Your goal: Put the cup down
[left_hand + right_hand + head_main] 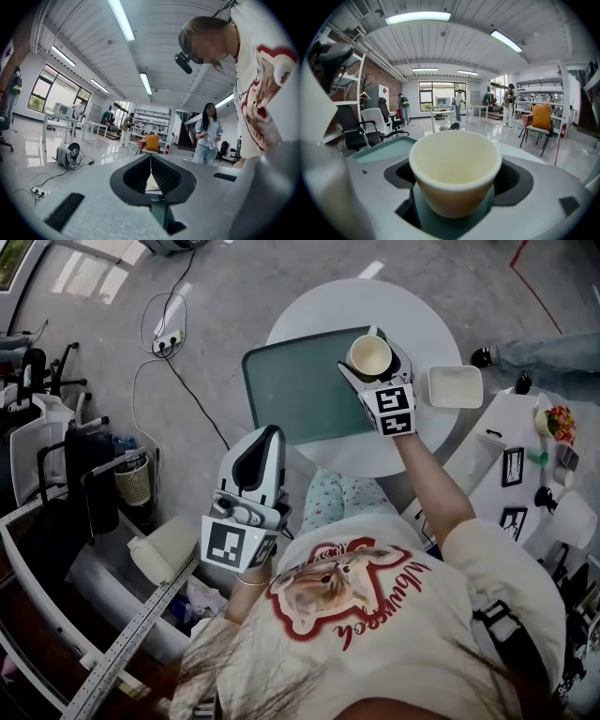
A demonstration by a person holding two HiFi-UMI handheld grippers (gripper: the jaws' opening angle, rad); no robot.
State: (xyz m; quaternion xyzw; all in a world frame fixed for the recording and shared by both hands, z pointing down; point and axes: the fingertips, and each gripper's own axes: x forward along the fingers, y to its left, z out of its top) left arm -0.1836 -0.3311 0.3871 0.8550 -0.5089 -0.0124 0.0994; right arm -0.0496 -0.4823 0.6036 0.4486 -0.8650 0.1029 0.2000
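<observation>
A cream cup [369, 354] stands upright between the jaws of my right gripper [373, 364], which is shut on it. In the head view the cup is at the right edge of a green tray [291, 390] on a round white table [427, 324]; I cannot tell whether it touches the tray. In the right gripper view the cup [454, 164] fills the middle and shows an empty inside, with the right gripper [454, 187] gripping its sides and the tray [384, 149] to the left. My left gripper [265, 437] is off the table near the person's body, shut on nothing [151, 161].
A white square container [455, 387] sits on the table right of the cup. A cable and power strip [167, 338] lie on the floor at left. Black chairs [84, 460] stand at far left. A small side table [520, 451] with small items is at right.
</observation>
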